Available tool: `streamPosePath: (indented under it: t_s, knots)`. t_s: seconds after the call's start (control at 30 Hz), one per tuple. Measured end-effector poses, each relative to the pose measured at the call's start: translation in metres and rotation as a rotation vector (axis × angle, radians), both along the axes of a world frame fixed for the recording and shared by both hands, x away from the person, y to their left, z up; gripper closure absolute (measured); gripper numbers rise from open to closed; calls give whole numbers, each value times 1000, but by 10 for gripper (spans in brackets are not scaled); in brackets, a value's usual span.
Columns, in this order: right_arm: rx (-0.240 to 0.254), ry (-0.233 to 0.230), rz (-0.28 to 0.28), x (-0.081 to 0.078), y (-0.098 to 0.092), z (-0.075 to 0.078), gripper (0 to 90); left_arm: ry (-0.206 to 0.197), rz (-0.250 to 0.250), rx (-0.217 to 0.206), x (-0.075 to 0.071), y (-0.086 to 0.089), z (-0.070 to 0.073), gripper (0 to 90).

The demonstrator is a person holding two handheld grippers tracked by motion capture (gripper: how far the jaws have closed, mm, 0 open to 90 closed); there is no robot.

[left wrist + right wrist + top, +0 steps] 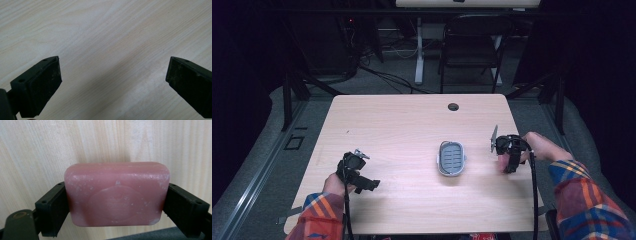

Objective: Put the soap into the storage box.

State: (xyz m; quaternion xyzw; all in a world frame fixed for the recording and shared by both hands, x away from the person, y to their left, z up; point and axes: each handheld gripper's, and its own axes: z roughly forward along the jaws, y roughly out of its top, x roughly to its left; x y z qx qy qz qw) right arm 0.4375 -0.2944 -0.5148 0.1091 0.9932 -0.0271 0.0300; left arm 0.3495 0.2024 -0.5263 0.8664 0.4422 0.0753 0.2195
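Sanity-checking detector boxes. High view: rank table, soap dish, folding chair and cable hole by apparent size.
1. table
2. folding chair, though it sits farther back, so it looks smaller than it is
3. soap dish
4. cable hole

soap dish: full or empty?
Empty. The soap dish shows only its bare slatted insert; the pink soap bar sits clamped in the right gripper.

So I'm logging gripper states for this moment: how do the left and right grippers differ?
The left gripper has its jaws wide apart with nothing between them, just bare wooden table; the right gripper is clamped on a pink rounded bar of soap. The left sits near the table's front left, the right by its right edge, beside the grey soap dish. Both are black and hand-held.
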Motion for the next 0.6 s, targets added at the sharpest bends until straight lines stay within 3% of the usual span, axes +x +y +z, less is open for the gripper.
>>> streamPosePath:
  t_s: [0.6]
  knots:
    - [14,-25,21,-1,17,31,129,-1,-6,1,0,-1,0,2]
